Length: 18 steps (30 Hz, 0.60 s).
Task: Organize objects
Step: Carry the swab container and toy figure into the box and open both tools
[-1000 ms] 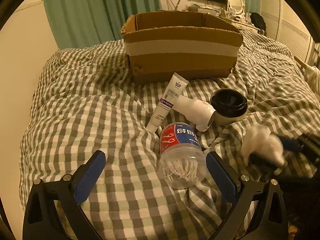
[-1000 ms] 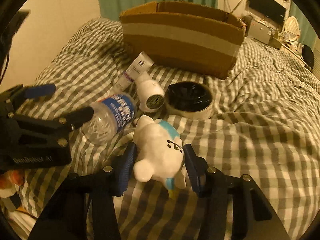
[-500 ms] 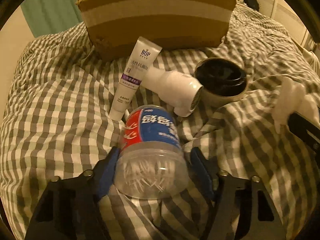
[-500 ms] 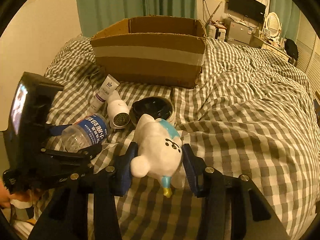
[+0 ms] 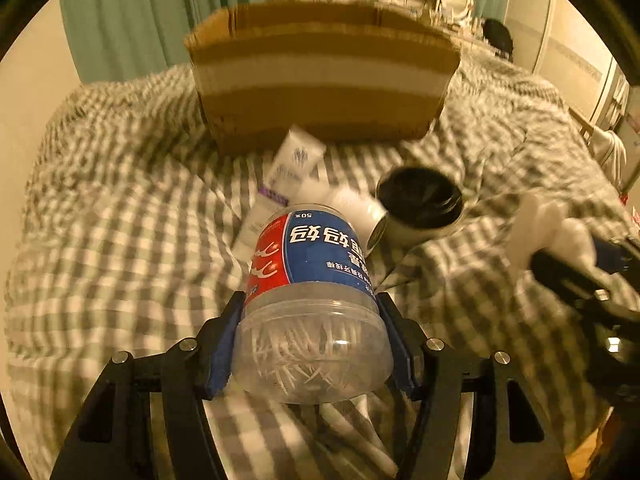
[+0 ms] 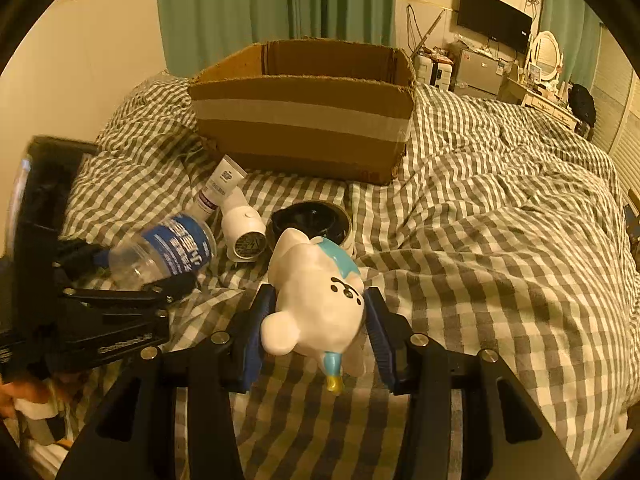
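L tongs (image 5: 312,320) clamped on a clear plastic jar (image 5: 312,300) w/ red-and-blue label, both blue pads against its sides; jar lies sideways in the grip, held above the checked bed cover (image 5: 120,240). Left view is blurred. Jar looks full of thin white sticks, can't tell what exactly.

R tongs (image 6: 316,320) closed on a white toy figure (image 6: 316,300) w/ teal patch and small black face marks, pads pressing both flanks; toy off the bed cover (image 6: 500,260).

On the bed btwn tongs and box: white tube (image 6: 218,188) w/ purple band, lying just in front of the cardboard box (image 6: 304,120); white bottle (image 6: 242,228) on its side next to the tube; black bowl (image 6: 308,220) just right of the bottle, partly hidden behind the toy. Box sits open-topped, w/ pale tape band across its front. Green curtains (image 6: 260,8) behind it.
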Motion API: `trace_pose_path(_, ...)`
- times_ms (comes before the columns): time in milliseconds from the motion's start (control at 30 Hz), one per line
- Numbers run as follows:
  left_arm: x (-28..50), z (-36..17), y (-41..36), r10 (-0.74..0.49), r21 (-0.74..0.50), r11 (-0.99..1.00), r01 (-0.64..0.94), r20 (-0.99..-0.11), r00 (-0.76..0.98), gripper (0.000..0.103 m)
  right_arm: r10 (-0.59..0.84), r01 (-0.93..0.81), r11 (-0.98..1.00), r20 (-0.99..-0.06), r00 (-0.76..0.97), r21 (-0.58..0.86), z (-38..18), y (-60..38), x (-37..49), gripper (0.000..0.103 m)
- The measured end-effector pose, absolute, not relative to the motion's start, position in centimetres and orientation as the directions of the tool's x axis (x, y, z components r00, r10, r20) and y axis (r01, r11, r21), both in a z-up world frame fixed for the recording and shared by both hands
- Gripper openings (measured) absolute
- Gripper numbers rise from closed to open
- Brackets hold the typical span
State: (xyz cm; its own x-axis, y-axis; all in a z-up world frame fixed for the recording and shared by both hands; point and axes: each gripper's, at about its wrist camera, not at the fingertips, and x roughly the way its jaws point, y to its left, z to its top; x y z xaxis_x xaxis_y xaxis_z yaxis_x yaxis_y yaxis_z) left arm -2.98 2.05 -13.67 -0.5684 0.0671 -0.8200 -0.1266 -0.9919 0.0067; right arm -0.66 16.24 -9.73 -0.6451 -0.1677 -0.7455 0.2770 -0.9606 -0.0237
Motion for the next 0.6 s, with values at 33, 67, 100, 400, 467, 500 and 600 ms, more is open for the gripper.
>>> trace_pose_path(33,-2.6,-13.0,1.9,0.063,0.009,-0.993,-0.121,-0.81,-0.583,0.065,-0.167,0.278,-0.96,-0.743,-0.648,-0.027,-9.5,16.1,-0.6,0.044)
trace_pose_path(67,-2.5,-12.5,1.8,0.061,0.01,-0.993,-0.116,-0.804,-0.591,0.065,-0.165,0.278,-0.96,-0.741,-0.651,-0.03,-9.4,15.9,-0.5,0.044)
trace_pose_path(100,-2.2,-11.9,1.7,0.061,0.01,-0.994,-0.113,-0.794,-0.605,0.065,-0.164,0.279,-0.96,-0.739,-0.654,-0.034,-9.1,15.7,-0.3,0.044)
trace_pose_path(400,-0.7,-8.1,0.4,0.071,-0.003,-0.995,-0.103,-0.737,-0.672,0.065,-0.162,0.3,-0.951,-0.71,-0.685,-0.072,-6.8,13.9,1.1,0.044)
trace_pose_path(467,-0.5,-7.3,0.4,0.075,-0.005,-0.995,-0.104,-0.729,-0.681,0.065,-0.172,0.307,-0.949,-0.702,-0.691,-0.07,-6.2,13.8,1.5,0.044)
trace_pose_path(500,-0.3,-6.8,0.4,0.079,-0.009,-0.995,-0.104,-0.722,-0.688,0.065,-0.176,0.309,-0.949,-0.696,-0.696,-0.068,-5.8,13.7,1.6,0.044)
trace_pose_path(600,0.0,-5.6,0.5,0.084,-0.012,-0.994,-0.107,-0.705,-0.704,0.065,-0.174,0.309,-0.948,-0.685,-0.707,-0.078,-4.9,13.5,1.8,0.044)
